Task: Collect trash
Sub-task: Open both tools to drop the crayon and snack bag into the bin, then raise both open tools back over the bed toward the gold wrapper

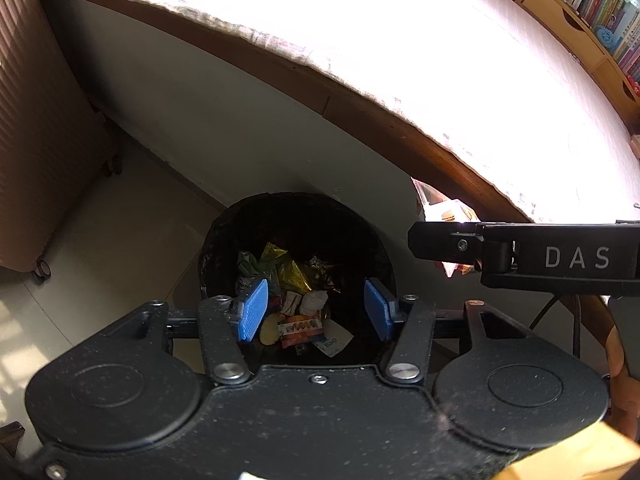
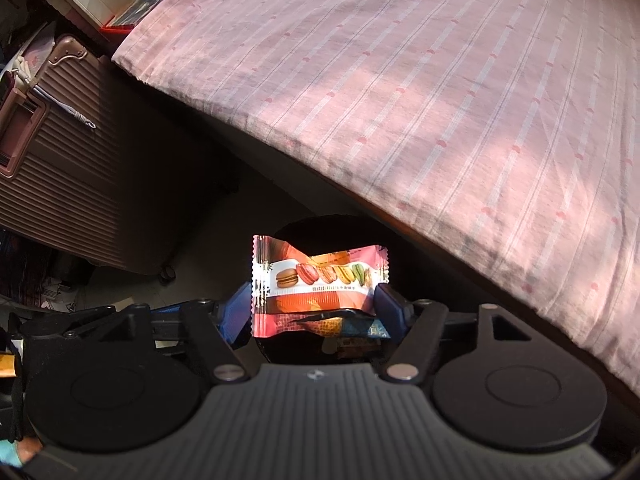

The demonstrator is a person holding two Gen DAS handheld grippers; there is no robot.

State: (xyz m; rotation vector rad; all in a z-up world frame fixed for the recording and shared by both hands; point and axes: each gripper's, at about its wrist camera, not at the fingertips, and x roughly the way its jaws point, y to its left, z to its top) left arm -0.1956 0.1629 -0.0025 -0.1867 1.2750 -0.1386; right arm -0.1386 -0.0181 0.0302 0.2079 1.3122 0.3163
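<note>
Black-lined bin [image 1: 298, 240] stood on the pale floor [image 1: 132, 216] beside the bed [image 2: 400, 80], its depths dark in the right wrist view. Left claw [image 1: 316, 314] was spread and empty above the wrappers inside. Right claw [image 2: 310, 312] was spread; macaron wrapper [image 2: 320, 284] sat between its pads, contact unclear.

Wrappers [image 1: 296, 300] in bin [image 1: 224, 240], bin beside bed [image 1: 440, 60]; suitcase [image 1: 40, 140] left
</note>
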